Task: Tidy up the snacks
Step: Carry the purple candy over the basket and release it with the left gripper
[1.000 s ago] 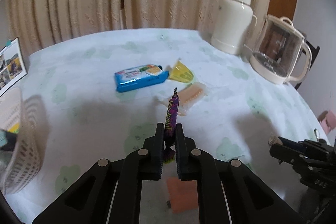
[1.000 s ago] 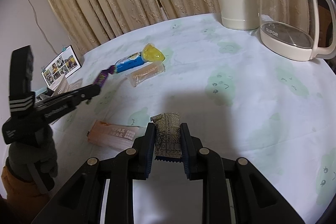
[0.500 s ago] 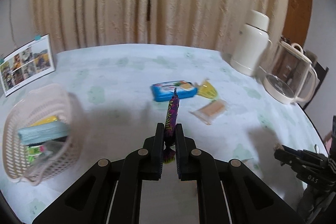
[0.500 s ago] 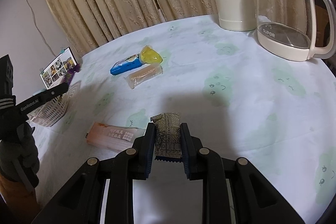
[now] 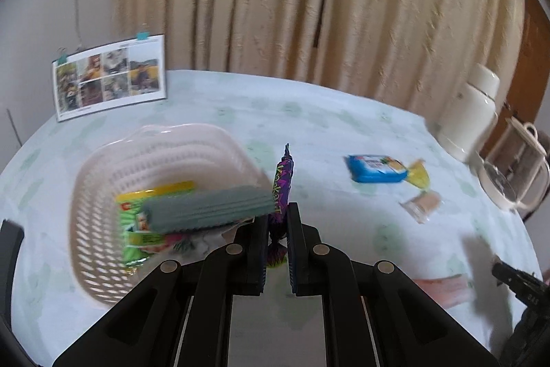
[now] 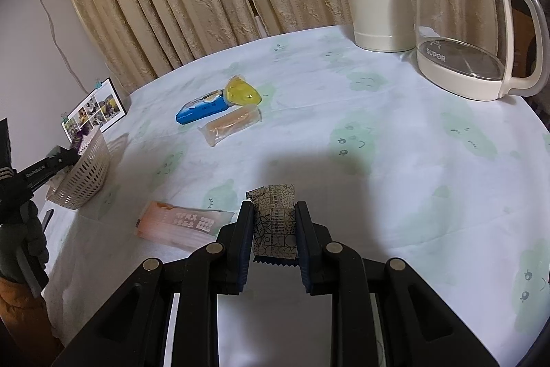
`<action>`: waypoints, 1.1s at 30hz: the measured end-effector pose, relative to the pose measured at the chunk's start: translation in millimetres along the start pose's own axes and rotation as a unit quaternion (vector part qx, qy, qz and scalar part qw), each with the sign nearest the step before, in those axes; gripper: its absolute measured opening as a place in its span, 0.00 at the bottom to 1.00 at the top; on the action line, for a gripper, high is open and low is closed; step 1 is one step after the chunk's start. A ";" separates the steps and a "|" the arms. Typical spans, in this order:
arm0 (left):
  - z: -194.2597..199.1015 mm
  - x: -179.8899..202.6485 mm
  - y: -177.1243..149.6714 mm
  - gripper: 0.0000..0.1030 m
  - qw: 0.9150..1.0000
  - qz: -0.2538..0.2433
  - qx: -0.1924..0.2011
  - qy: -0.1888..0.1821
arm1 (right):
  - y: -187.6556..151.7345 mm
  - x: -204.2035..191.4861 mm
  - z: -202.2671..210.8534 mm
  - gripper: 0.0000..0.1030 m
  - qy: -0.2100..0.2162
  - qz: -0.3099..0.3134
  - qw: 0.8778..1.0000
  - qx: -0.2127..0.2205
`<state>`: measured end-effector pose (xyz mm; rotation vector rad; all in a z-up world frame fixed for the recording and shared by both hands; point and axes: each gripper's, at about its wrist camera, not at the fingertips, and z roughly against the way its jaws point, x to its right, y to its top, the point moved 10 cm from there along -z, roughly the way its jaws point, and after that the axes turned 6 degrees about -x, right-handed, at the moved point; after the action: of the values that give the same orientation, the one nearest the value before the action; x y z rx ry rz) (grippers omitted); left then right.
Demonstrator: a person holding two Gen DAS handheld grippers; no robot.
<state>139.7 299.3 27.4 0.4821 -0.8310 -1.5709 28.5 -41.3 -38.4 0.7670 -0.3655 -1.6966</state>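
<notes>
Here, the left gripper (image 5: 276, 222) pinches a purple candy wrapper (image 5: 282, 191) upright beside the white basket (image 5: 103, 195) of snacks, while the right gripper (image 6: 274, 226) clamps a patterned snack packet (image 6: 275, 212) above the table (image 6: 395, 133).

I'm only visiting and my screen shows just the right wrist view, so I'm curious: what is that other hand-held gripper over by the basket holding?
Observer: The left hand-held gripper is shut on a purple snack bar, which stands up between its fingers.
Visitor: Is anything in the basket? I only see its outside.
Observer: Yes. The basket holds a green packet with a grey-green packet lying across it.
Visitor: Is the purple one inside yet?
Observer: Not yet. It is gripped just beside the basket's right rim, as the left wrist view shows it.
</notes>
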 end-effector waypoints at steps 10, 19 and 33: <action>5.3 -59.8 1.7 0.11 0.998 0.057 0.010 0.040 | 0.0 1.2 -1.4 0.21 -0.009 0.003 1.000 -0.002; 11.6 -79.2 -2.5 0.27 0.995 0.089 0.031 0.042 | 0.4 -1.1 -1.0 0.21 -0.001 -0.011 1.000 -0.009; 54.6 -106.6 -1.9 0.47 0.969 0.125 0.154 0.144 | 23.0 -72.9 2.8 0.21 0.043 0.032 0.999 -0.003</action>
<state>118.5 415.8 45.6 0.7782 -0.8754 -1.1115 51.4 21.2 -0.8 0.8126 -0.3212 -1.5995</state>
